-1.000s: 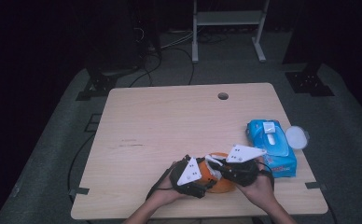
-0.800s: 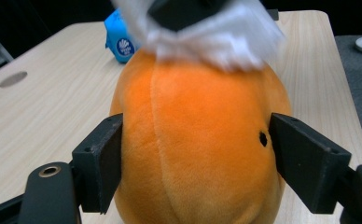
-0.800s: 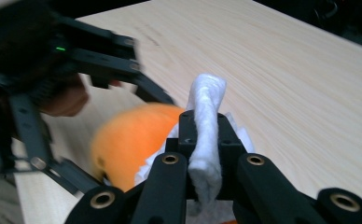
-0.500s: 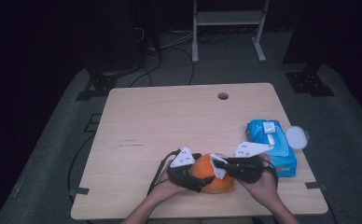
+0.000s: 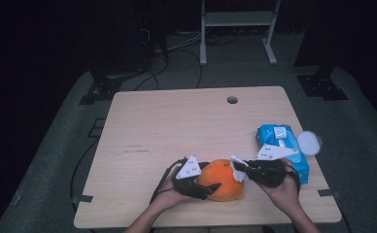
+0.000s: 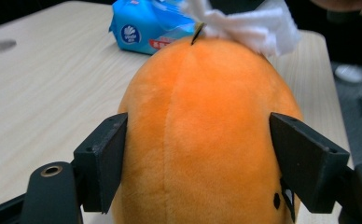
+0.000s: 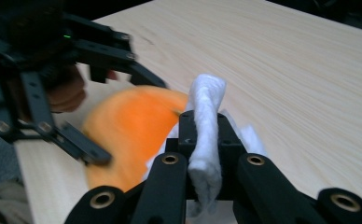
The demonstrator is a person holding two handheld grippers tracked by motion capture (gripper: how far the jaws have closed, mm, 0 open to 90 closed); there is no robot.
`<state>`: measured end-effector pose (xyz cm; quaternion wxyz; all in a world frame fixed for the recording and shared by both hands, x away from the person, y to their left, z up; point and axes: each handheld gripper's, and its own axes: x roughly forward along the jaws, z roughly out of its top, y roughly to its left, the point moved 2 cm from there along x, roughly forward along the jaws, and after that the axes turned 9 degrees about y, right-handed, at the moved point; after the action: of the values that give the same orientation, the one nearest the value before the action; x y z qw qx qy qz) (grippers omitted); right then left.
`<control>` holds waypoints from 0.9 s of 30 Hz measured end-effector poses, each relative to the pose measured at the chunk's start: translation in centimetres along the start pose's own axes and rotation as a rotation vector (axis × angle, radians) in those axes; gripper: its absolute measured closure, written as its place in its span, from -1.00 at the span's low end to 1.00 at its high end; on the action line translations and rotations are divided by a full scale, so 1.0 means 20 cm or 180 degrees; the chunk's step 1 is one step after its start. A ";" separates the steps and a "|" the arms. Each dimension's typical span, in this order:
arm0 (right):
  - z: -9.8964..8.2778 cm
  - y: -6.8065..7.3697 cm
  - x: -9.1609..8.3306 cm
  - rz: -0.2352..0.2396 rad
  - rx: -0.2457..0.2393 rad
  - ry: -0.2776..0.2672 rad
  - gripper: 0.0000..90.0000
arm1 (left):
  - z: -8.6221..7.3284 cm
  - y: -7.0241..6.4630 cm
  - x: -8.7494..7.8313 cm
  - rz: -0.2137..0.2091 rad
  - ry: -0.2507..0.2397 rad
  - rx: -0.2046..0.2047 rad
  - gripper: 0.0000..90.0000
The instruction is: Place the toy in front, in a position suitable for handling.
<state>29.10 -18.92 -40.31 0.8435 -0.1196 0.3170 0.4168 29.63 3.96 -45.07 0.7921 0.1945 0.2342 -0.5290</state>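
Observation:
An orange plush toy (image 5: 220, 178) lies near the table's front edge. My left gripper (image 5: 214, 183) comes at it from the left. In the left gripper view the two jaws press into the sides of the plush (image 6: 202, 116). The left gripper (image 6: 198, 140) has just been closing, with the plush between its jaws. My right gripper (image 5: 242, 171) is shut on a folded white tissue (image 7: 206, 107). It holds the tissue (image 5: 237, 167) against the plush's right end. The tissue (image 6: 249, 23) rests on the far end of the toy.
A blue pack of wipes (image 5: 281, 148) lies at the right of the wooden table (image 5: 186, 126), just behind my right hand. A round white lid (image 5: 309, 142) sits beside it at the table's edge. A cable hole (image 5: 232, 100) is at the back.
The left gripper has shifted to the plush's left side, so more of the orange shows between the two grippers. The right gripper with the tissue has moved slightly right.

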 end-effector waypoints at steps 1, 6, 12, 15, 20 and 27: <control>0.00 0.00 0.00 0.0000 0.0000 0.0000 0.87 | 0.00 0.00 0.00 0.0000 0.0000 0.0000 -0.49; 0.05 0.09 0.01 0.0015 -0.0244 0.0025 0.87 | 0.00 -0.02 -0.02 -0.0009 0.0022 0.0141 -0.48; -0.02 -0.02 0.01 0.0090 0.0022 0.0098 0.87 | 0.01 0.01 -0.02 -0.0141 -0.0015 -0.0066 -0.75; -0.01 0.03 0.03 0.0186 -0.0088 0.0141 0.87 | 0.03 0.03 0.00 -0.0191 0.0025 -0.0283 -0.81; 0.02 0.07 0.04 0.0122 -0.0194 0.0131 0.87 | 0.02 0.02 0.00 -0.0176 0.0084 -0.0225 -0.41; 0.09 0.05 -0.03 0.0025 -0.0229 -0.0075 0.87 | 0.07 -0.03 -0.03 0.0490 -0.0121 0.0398 -0.21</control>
<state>28.82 -17.76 -38.54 0.8406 -0.1437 0.2924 0.4327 29.17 3.44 -43.65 0.8210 0.2509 0.1700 -0.4838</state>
